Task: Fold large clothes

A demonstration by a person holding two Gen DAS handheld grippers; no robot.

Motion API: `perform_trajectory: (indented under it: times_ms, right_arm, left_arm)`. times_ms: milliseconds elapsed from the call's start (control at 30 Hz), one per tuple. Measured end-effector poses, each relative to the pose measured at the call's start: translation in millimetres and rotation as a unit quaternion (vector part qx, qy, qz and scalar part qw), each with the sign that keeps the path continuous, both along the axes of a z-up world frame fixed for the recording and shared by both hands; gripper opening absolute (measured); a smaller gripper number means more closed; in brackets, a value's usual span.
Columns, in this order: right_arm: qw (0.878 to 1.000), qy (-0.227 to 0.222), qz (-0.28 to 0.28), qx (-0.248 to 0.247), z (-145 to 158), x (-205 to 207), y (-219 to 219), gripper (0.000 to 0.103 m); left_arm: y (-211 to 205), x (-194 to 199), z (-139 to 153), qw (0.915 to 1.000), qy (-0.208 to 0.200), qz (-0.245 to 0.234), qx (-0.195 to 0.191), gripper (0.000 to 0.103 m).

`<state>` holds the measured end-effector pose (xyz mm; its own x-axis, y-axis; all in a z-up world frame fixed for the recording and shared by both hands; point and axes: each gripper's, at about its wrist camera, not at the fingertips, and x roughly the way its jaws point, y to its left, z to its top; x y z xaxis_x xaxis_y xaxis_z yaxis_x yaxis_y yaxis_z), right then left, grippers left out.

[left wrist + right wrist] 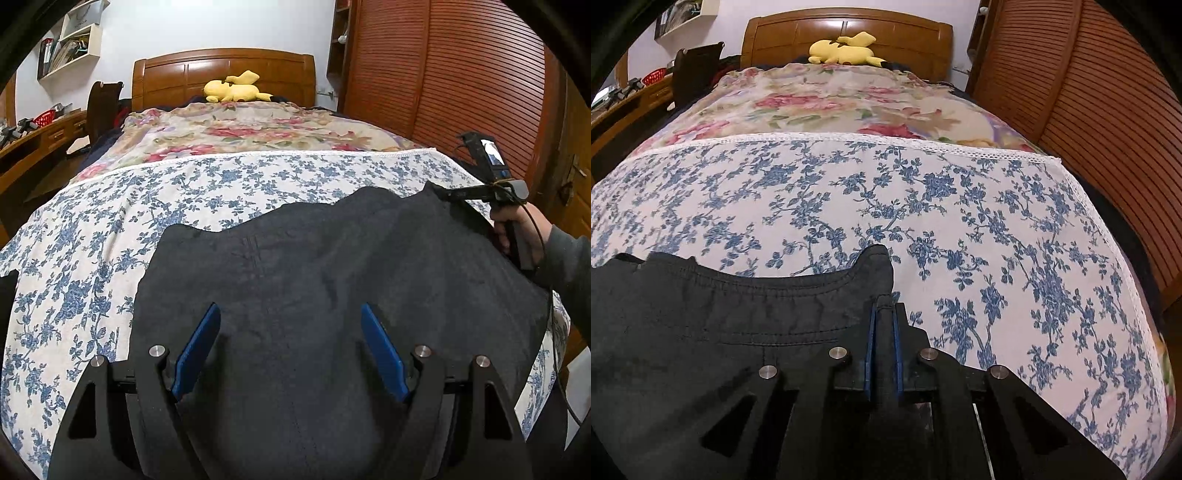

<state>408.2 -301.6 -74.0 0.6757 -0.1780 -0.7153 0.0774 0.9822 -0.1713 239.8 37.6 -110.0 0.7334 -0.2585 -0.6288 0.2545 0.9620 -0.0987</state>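
Right wrist view: right tongs [882,325] are clenching the waistband corner of the dark garment [701,314] lying on the bed [997,229]. Left tongs [290,347] are hanging released above it; lifting 1-sided is risking bunching or slippage.

Wooden bed [221,70] – slatted wardrobe [461,81] beside it, white wall [221,26].

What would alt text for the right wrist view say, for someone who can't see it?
The right gripper is shut on the waistband corner of a dark garment lying on a bed with a blue-flowered sheet. Beyond lie a pink floral cover, a yellow plush toy and a wooden headboard.
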Motion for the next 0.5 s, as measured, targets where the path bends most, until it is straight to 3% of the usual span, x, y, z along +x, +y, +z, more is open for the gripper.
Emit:
perform_trajectory:
  times_ms: [67, 133, 167, 500]
  right_arm:
    - [1.000, 0.007, 0.014, -0.008, 11, -17, 9, 0.024]
    - [1.000, 0.001, 0.027, -0.007, 21, -36, 14, 0.044]
    - [0.999, -0.003, 0.031, -0.005, 25, -48, 14, 0.047]
    - [0.993, 0.016, 0.117, 0.022, 16, -189, 20, 0.049]
  left_arm:
    - [0, -3, 2, 1.0000, -0.003, -0.001, 0.000, 0.079]
    - [-1, -6, 6, 1.0000, -0.007, -0.003, -0.001, 0.079]
    - [-2, -7, 7, 0.9999, -0.009, -0.005, -0.003, 0.079]
    - [-26, -32, 20, 0.9989, -0.023, -0.038, -0.014, 0.079]
